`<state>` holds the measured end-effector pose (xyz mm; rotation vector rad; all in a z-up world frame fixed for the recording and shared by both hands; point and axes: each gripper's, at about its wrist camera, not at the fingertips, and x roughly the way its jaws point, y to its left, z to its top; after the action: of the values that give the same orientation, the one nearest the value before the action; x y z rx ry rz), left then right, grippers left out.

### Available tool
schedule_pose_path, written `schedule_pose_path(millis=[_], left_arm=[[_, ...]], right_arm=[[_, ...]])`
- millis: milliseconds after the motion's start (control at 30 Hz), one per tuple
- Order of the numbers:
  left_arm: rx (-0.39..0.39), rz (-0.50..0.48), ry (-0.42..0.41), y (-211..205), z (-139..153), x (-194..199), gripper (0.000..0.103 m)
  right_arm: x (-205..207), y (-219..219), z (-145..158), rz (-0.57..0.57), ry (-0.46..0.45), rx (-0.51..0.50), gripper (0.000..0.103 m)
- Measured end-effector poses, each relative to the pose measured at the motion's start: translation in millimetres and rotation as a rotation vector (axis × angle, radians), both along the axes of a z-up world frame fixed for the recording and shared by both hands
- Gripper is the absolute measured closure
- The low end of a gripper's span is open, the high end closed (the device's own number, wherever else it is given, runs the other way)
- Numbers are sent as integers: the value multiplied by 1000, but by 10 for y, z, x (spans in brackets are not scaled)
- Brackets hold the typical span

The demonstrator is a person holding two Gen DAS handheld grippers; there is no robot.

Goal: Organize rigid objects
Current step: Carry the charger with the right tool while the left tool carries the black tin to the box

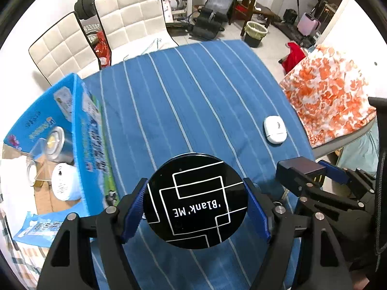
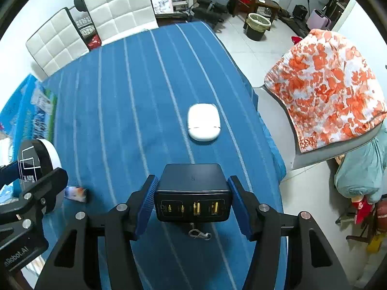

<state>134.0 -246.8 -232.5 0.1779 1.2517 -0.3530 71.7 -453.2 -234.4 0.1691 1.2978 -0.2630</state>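
left wrist: left gripper (image 1: 197, 207) grasps 1 black tin (image 1: 195, 201) | right gripper (image 2: 192, 201) grasps 1 charger (image 2: 192, 191) | 1 white case (image 2: 204, 122)

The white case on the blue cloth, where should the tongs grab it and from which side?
Grip the white case across its narrower width, on the two longer rounded sides, coming from above. It lies flat on the table with free cloth all round, so a low side approach would probably just push it.
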Motion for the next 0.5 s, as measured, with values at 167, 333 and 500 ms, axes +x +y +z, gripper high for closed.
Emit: schedule_pose_path(millis=[167, 333, 500], left_arm=[[-47, 29, -15, 295, 238, -29, 29], [-73, 79, -41, 671, 444, -55, 29], [-94, 144, -70, 1190, 656, -64, 29]], right_arm=[[-2, 232, 289, 26, -40, 13, 42], [27, 571, 614, 77, -90, 35, 42], [101, 1094, 913, 150, -126, 97, 42]])
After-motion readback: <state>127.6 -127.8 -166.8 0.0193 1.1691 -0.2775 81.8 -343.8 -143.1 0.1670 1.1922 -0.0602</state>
